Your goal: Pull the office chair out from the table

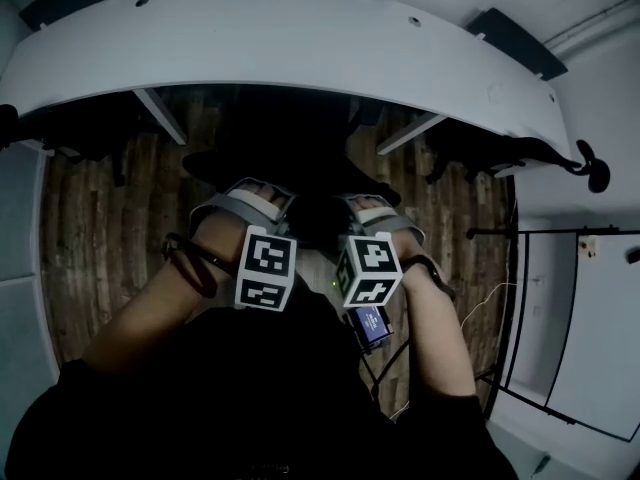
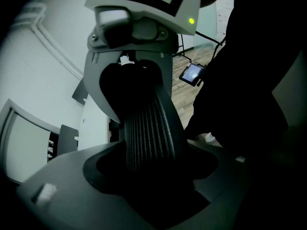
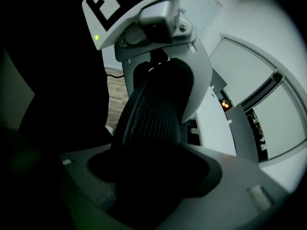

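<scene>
The black office chair point(image 1: 285, 158) stands at the near edge of the curved white table point(image 1: 300, 48), its seat partly under the tabletop. My left gripper point(image 1: 250, 196) and right gripper point(image 1: 372, 208) point steeply down, side by side on the top of the chair's backrest. The ribbed backrest edge point(image 2: 148, 133) fills the left gripper point(image 2: 148, 178) between its jaws in the left gripper view. The same edge point(image 3: 153, 114) runs into the right gripper point(image 3: 153, 176) in the right gripper view. Both are shut on the backrest. The fingertips are lost in the dark.
Wooden floor point(image 1: 90, 238) lies under the table, whose white legs point(image 1: 160, 116) slant on either side of the chair. More dark chairs point(image 1: 490, 153) stand to the left and right. A white glazed partition point(image 1: 570, 318) stands at the right, and cables point(image 1: 480, 303) trail nearby.
</scene>
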Available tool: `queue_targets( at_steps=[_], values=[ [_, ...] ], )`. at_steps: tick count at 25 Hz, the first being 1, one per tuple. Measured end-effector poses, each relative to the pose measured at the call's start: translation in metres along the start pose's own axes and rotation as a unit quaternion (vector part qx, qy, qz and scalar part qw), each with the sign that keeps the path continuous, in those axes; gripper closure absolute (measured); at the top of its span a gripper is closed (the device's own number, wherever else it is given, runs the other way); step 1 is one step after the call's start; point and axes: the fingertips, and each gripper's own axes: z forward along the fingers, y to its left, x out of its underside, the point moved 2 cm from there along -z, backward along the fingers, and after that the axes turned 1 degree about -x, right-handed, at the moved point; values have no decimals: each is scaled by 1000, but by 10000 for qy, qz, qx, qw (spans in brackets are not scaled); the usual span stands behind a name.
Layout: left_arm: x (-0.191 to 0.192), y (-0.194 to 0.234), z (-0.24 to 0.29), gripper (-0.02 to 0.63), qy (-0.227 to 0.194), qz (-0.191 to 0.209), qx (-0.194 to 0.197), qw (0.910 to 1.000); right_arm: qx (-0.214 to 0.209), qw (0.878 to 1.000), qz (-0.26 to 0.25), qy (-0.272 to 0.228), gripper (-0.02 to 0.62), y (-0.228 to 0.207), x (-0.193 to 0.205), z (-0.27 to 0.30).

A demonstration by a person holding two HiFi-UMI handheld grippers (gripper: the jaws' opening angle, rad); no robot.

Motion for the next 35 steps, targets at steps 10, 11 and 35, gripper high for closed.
queue_targets(
  at_steps=[10, 11, 35],
  values=[
    [-24, -104, -38, 281, 16, 311, -65, 9995, 6, 9998, 168, -42, 273, 99, -54, -23],
    [-26, -112, -40, 281, 14, 319, -61, 9995, 9, 9998, 172, -39, 273, 106, -57, -25],
    [-138, -262, -77, 272, 236, 184, -322, 9990, 30, 9997, -219, -94, 275, 287, -52, -79]
  ],
)
